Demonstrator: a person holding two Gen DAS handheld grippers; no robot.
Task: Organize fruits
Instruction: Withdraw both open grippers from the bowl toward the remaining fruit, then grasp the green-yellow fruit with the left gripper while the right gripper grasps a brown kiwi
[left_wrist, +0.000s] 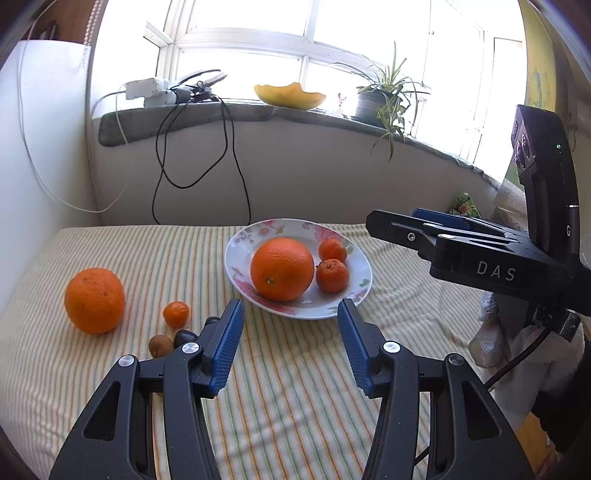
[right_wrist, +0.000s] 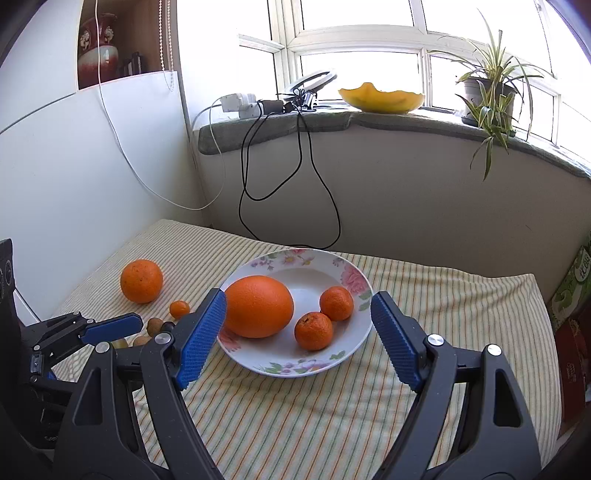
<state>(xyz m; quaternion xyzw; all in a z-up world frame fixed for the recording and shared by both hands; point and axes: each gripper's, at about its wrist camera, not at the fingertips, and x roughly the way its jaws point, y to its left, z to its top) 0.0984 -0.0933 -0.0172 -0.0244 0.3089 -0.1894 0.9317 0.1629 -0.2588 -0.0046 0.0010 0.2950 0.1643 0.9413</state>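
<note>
bare striped cloth (right_wrist: 295, 424) before plate (right_wrist: 354, 332) (crowded), small fruits (left_wrist: 173, 332) cluttering left side

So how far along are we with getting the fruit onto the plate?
Partly done. The plate holds a large orange and two mandarins. Nothing is in hand: the left tongs and right tongs are both open and empty. Left on the striped cloth: a second orange, a tiny citrus and a few small brown fruits.
</note>
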